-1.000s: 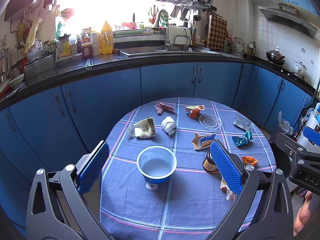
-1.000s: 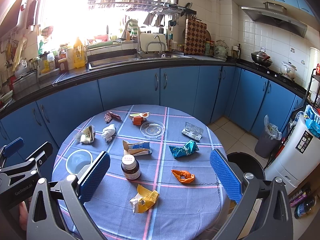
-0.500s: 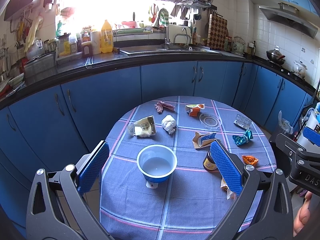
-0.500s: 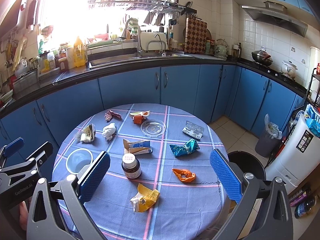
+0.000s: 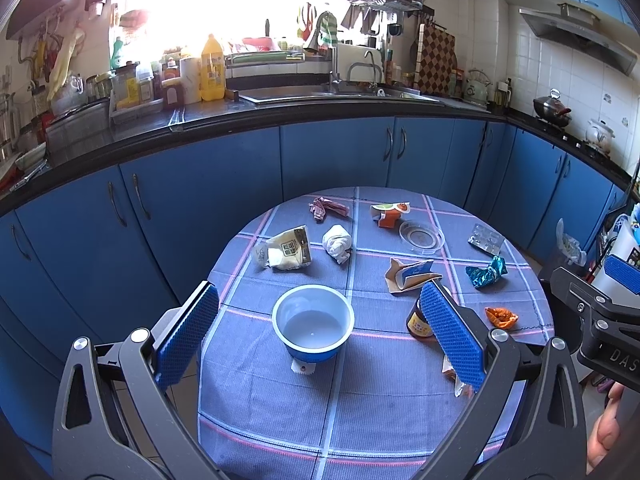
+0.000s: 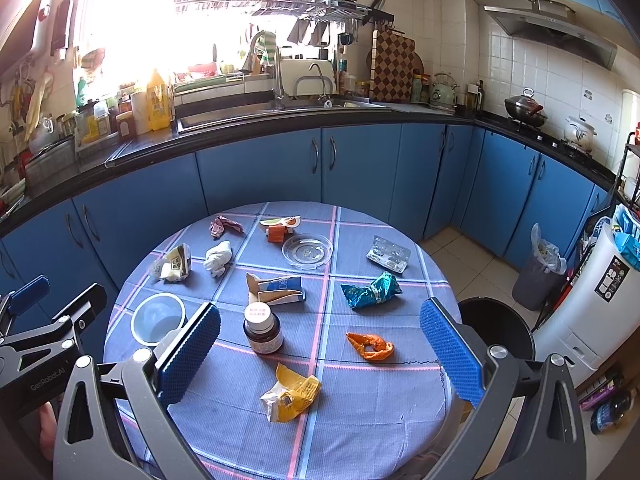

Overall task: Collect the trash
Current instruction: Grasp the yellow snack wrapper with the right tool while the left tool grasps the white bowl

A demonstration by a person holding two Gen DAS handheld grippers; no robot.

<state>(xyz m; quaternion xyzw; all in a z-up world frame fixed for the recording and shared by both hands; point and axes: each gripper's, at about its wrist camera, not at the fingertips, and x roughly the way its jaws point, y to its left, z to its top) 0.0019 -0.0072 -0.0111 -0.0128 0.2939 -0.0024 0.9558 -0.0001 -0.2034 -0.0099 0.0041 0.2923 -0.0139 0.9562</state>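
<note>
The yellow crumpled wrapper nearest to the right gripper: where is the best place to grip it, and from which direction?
Probably the raised yellow fold at the upper end of the yellow wrapper, coming from above with the right gripper, jaws wide open. The wrapper lies low on the tablecloth, and that fold stands highest, so the fingers can close across it. Nothing touches it.

I read "GenRobot.AI" on the left gripper (image 6: 44,374) body, lower left of the right wrist view. "DAS" shows on the right gripper (image 5: 616,354) body, right edge of the left wrist view. Packet labels too small to read.
</note>
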